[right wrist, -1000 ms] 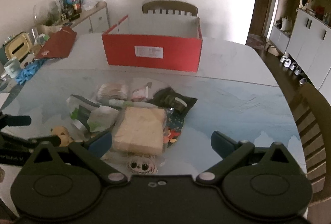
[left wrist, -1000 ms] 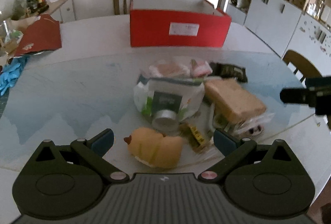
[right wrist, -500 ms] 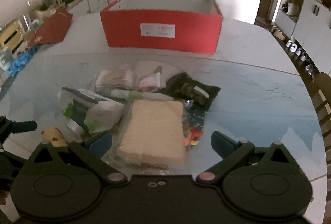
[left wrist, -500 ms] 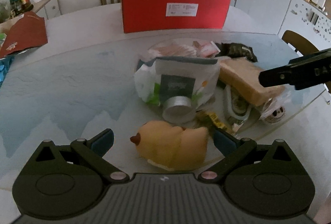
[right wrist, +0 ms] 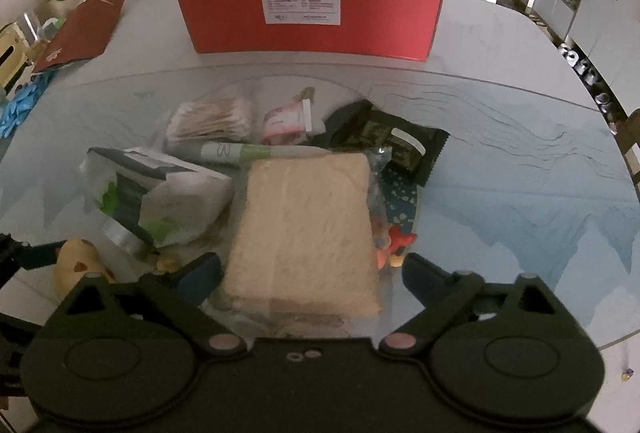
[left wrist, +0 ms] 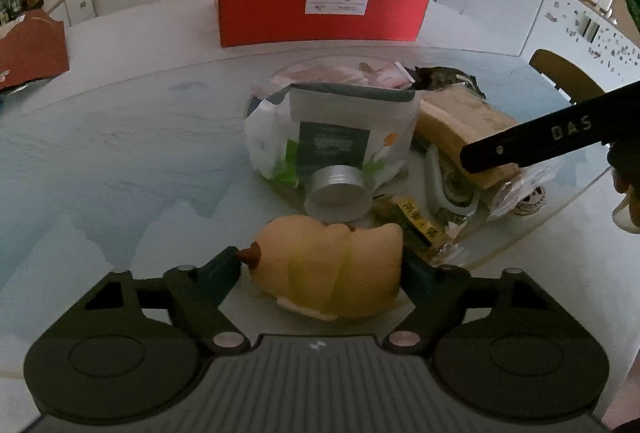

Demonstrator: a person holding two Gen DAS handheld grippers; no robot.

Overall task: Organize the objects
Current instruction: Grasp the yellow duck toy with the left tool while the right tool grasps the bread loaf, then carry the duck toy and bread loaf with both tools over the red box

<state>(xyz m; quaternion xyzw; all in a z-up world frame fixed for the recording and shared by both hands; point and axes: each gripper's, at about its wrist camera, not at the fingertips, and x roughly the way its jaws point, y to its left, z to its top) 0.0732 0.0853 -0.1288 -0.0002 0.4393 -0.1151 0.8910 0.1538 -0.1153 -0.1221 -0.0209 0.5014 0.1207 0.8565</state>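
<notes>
A yellow plush duck (left wrist: 328,269) lies on the glass table (left wrist: 120,161) between the fingers of my left gripper (left wrist: 322,269). Its jaws are closing, and the pads stand at the toy's ends without squeezing it. My right gripper (right wrist: 310,269) hangs over a beige block in a clear bag (right wrist: 304,229). Those jaws are closing too, with a gap still showing at the right pad. One black finger (left wrist: 520,149) of the right gripper crosses the left wrist view. An open red box (right wrist: 312,17) stands behind the pile.
The pile also holds a white pouch with green leaves (left wrist: 332,137), a silver tin (left wrist: 338,193), a pack of cotton swabs (right wrist: 212,121) and a black sachet (right wrist: 388,141). A red paper bag (right wrist: 80,29) and blue gloves (right wrist: 20,109) lie far left. The table's edge runs close on the right.
Both grippers have come down and closer to the pile. The left jaws have narrowed around the duck. The right jaws have narrowed around the beige block, which now fills the right wrist view.
</notes>
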